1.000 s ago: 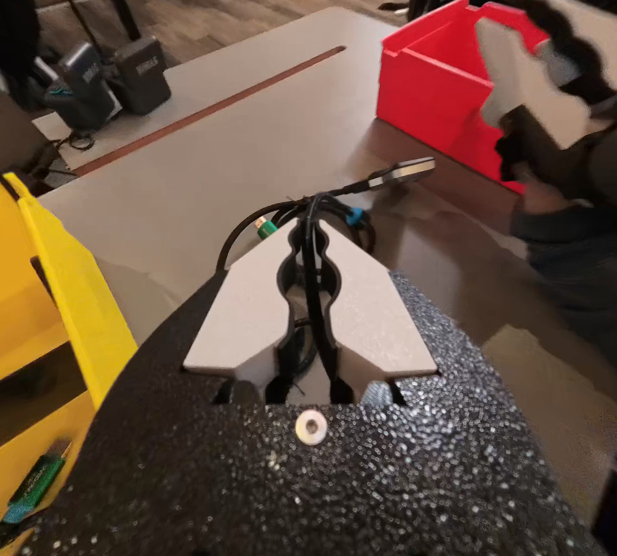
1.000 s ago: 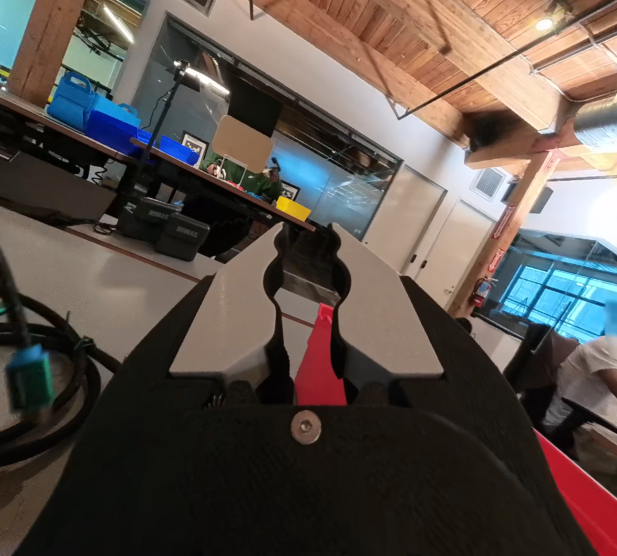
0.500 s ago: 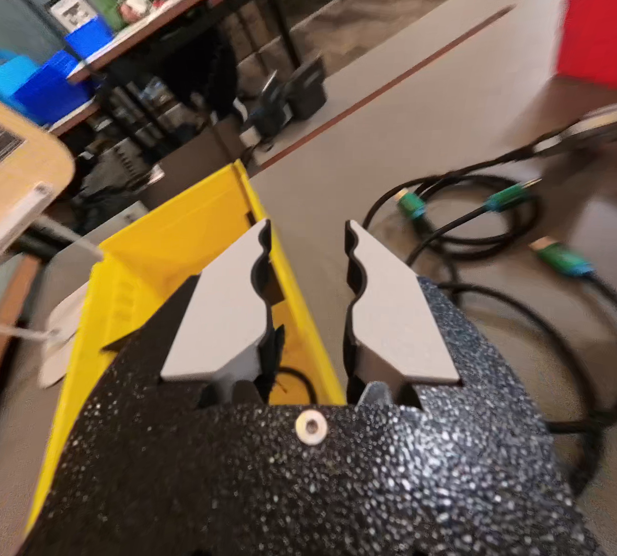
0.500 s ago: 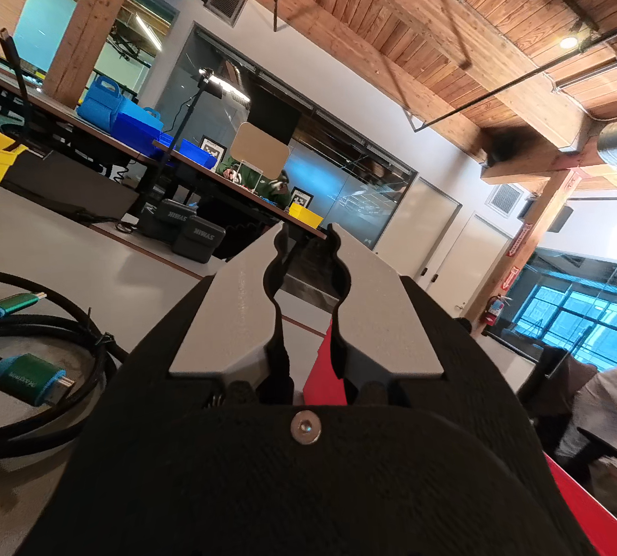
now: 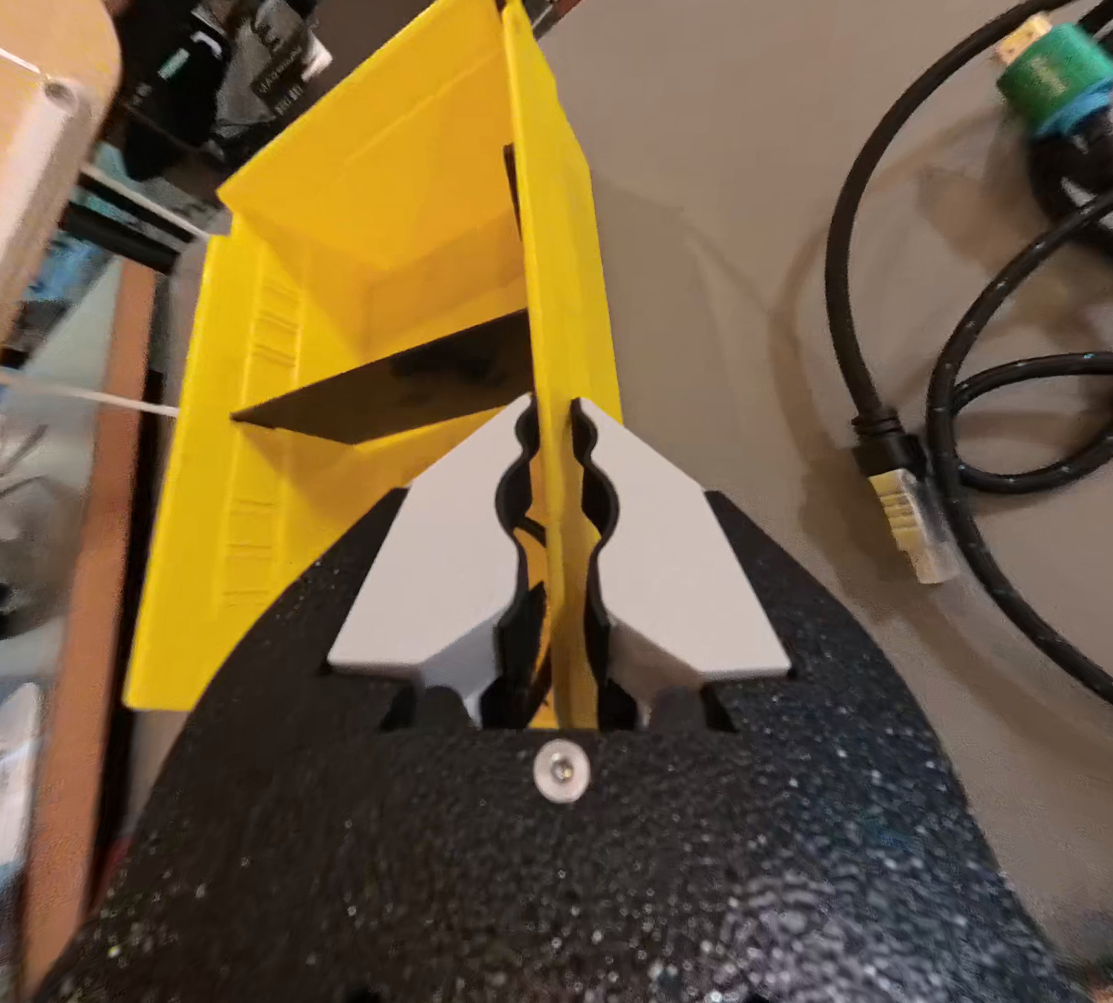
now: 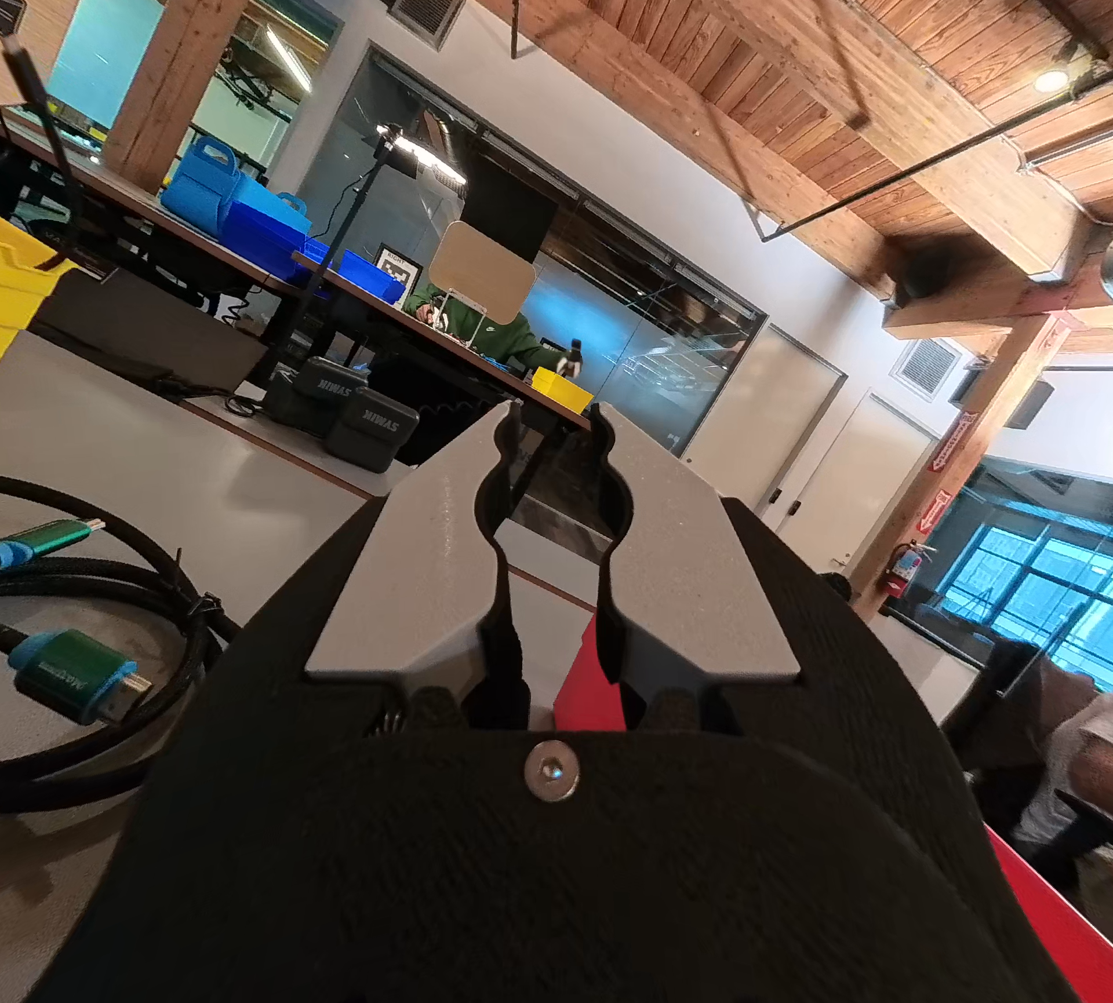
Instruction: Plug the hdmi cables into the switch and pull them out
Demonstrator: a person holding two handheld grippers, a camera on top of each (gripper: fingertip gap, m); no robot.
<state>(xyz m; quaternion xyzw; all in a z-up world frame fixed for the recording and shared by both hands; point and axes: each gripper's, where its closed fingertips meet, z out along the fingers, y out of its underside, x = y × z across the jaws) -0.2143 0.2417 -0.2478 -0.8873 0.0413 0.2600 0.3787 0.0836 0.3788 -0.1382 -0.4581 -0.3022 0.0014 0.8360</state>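
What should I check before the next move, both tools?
1. Left tool lined up on the yellow bin: ok, its jaws straddle the bin's side wall.
2. Left tool firmly clamped on that wall: cannot tell, the jaws are close but contact is unclear.
3. Right tool free: ok, jaws apart with nothing between them.
4. Green HDMI plug reachable: ok, it lies loose on the table, not plugged into anything.
5. Switch located: not ok, it shows in neither view.
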